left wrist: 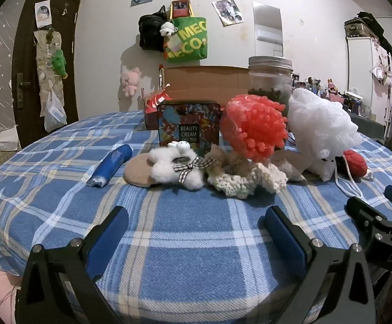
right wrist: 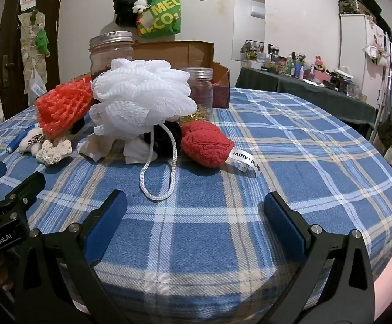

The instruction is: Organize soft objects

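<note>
A pile of soft things lies mid-table. In the left wrist view: a white fluffy bunny clip with a checked bow [left wrist: 177, 168], a cream crochet scrunchie [left wrist: 245, 182], a red foam net [left wrist: 254, 128], a white mesh bath pouf [left wrist: 321, 125] and a red knit pouch [left wrist: 355, 163]. The right wrist view shows the pouf [right wrist: 142, 100] with its cord loop, the red pouch [right wrist: 206, 144], the red net [right wrist: 63, 106] and the scrunchie [right wrist: 54, 151]. My left gripper [left wrist: 196, 229] is open and empty, short of the pile. My right gripper [right wrist: 194, 221] is open and empty, short of the cord.
A "Beauty Cream" tin [left wrist: 189, 125], a large glass jar [left wrist: 270, 81], a smaller jar [right wrist: 200, 89] and a cardboard box [left wrist: 204, 81] stand behind the pile. A blue tube [left wrist: 111, 168] lies at the left. The blue plaid tablecloth [right wrist: 290, 162] covers the table.
</note>
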Demonstrator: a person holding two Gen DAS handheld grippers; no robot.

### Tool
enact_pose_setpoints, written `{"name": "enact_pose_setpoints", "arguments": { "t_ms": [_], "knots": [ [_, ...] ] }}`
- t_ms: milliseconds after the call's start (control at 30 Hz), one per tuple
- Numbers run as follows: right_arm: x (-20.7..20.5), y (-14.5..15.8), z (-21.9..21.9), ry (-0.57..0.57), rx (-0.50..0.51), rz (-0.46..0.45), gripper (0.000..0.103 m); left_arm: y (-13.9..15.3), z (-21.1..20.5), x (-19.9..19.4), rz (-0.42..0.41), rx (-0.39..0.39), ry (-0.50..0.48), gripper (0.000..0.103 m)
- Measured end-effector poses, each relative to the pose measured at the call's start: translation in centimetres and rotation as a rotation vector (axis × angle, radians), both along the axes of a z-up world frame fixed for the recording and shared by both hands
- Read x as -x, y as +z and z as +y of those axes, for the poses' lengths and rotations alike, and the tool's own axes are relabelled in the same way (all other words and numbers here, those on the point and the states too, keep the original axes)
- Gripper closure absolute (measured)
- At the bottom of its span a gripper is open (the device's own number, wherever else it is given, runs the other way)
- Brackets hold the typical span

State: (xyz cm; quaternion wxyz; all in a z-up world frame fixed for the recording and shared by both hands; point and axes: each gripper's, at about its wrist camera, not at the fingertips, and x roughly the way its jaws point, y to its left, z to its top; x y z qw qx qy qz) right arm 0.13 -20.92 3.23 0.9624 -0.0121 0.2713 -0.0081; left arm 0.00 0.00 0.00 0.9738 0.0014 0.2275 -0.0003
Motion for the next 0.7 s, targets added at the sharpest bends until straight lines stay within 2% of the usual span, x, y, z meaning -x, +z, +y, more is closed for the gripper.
{"name": "enact_pose_setpoints", "arguments": {
  "t_ms": [700],
  "knots": [
    [0.12, -0.02, 0.02, 0.0, 0.003, 0.0, 0.0, 0.0, 0.0, -0.01, 0.005, -0.001, 0.0, 0.0]
  ]
}}
